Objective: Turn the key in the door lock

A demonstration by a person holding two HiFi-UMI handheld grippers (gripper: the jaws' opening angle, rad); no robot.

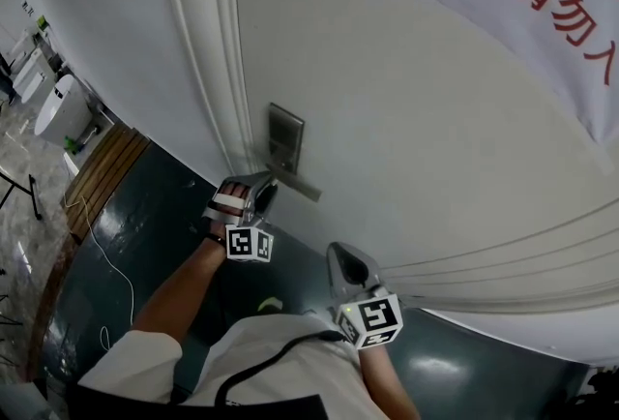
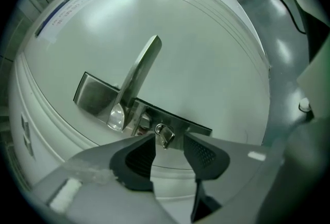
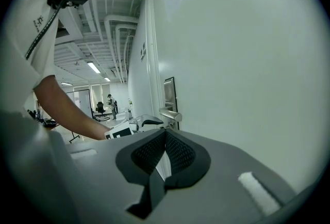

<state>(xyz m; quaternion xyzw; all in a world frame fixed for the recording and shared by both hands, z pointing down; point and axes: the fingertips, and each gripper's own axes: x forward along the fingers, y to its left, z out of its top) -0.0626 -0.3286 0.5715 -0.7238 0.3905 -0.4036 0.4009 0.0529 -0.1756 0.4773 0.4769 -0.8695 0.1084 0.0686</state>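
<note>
Two grey plastic tools face a smooth white-painted door with raised moulded lines. The left tool has its jaws spread; their black rubber pads are dimpled like mesh and touch nothing. A small silvery metal key sits just ahead of this tool's tips, in line with the gap between them. It is stuck into the lock, with a thin wire ring through its flat head. The lock belongs to a long rectangular brushed-steel lock plate, dull and streaked with reflections. Beyond the key from the tool, a flat, blade-shaped steel lever handle springs from the same plate on a rounded, polished neck. The right tool, well back from the plate and close beside the door, has its jaws pressed together on nothing, the textured pads meeting at the tips. Far above both tools hangs a white paper sheet with large red Chinese characters. 非请勿入 can be read; the line above it is cut off. A blue band runs along one edge.
</note>
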